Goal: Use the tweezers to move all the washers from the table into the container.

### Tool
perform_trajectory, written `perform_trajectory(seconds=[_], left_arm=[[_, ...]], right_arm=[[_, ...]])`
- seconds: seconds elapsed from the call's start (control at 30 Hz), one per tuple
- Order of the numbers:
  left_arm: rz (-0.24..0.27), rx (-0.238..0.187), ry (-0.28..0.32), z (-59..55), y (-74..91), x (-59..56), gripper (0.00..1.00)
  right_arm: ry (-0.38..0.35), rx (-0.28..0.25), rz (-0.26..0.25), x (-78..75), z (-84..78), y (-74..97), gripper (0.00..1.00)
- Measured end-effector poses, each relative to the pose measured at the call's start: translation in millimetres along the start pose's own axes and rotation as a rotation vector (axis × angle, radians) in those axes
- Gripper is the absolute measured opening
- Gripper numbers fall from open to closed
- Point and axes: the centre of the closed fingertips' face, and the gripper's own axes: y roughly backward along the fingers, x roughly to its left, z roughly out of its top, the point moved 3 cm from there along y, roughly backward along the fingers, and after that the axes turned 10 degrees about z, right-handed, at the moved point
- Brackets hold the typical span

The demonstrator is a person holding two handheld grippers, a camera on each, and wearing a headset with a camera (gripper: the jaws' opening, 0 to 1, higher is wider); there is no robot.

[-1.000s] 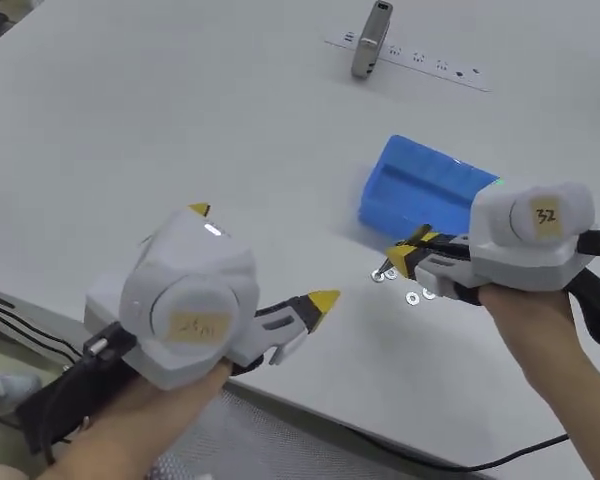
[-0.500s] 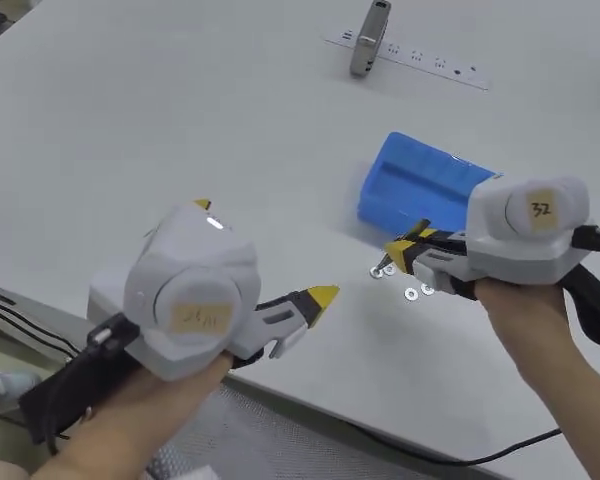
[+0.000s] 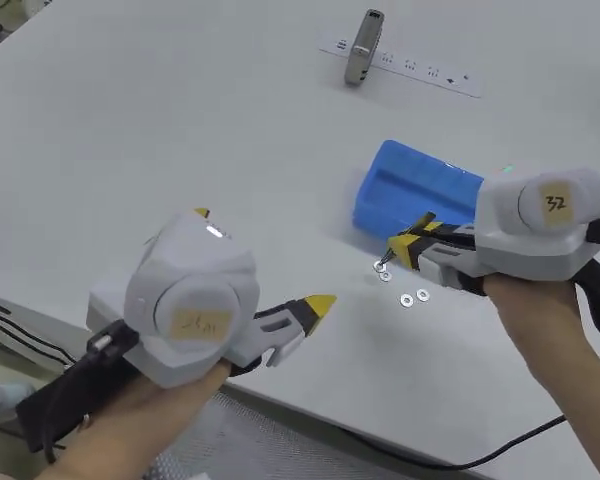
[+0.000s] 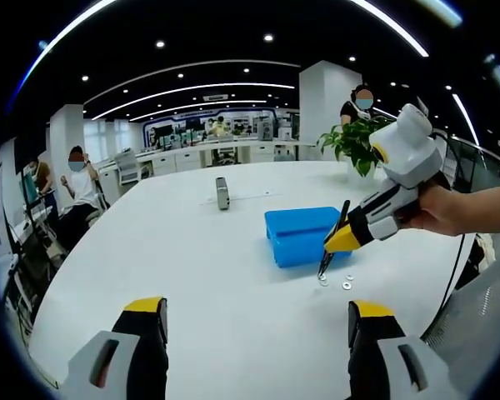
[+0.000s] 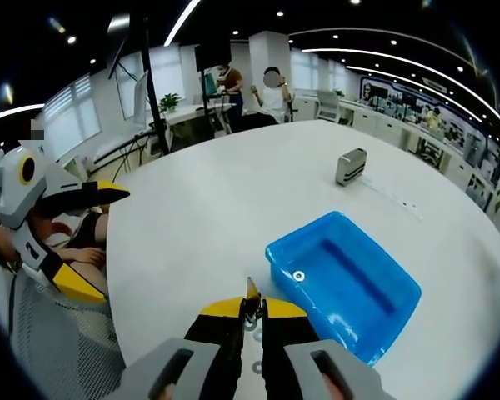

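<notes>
Right tool [image 3: 404, 247] is clamped tight on the tweezers [image 3: 390, 258]. Their tips are down among the washers [image 3: 407, 299] on the bench [image 3: 180, 120], toward its near edge, just beside the blue container [image 3: 372, 190]. Too small to tell if the tips grip one. In the head view the right tool covers part of the container. Left tool [image 4: 257, 310] gapes wide, empty. Both tools stay roughly where they were a second ago. The right gripper view shows a lone washer [image 5: 298, 275] inside the container.

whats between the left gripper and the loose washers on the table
Just bare white table between the left gripper and the washers; the left gripper view shows that stretch.
</notes>
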Motion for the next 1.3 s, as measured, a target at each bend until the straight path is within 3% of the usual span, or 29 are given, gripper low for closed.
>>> perform_trajectory(seconds=[0.2,0.53,0.77,1.07,1.3], left_arm=[[-0.017,0.027,0.007,-3.8,-1.7,-2.5,0.92],[-0.020,0.018,0.005,-2.7,-1.2,-3.1,0.92],[-0.032,0.043,0.000,-6.6,-2.7,-4.6,0.92],[-0.033,0.042,-0.004,-6.7,-3.0,-5.2,0.93],[-0.030,0.044,0.002,-6.9,-3.3,-4.4,0.93]], right_arm=[[0.010,0.001,0.005,0.7,3.6,2.9,0.03],[0.028,-0.008,0.001,-2.1,15.6,9.8,0.03],[0.069,-0.007,-0.006,-5.1,25.3,14.0,0.03],[0.086,-0.011,-0.012,-9.1,31.3,16.4,0.03],[0.088,-0.037,-0.028,-19.9,43.0,18.4,0.03]])
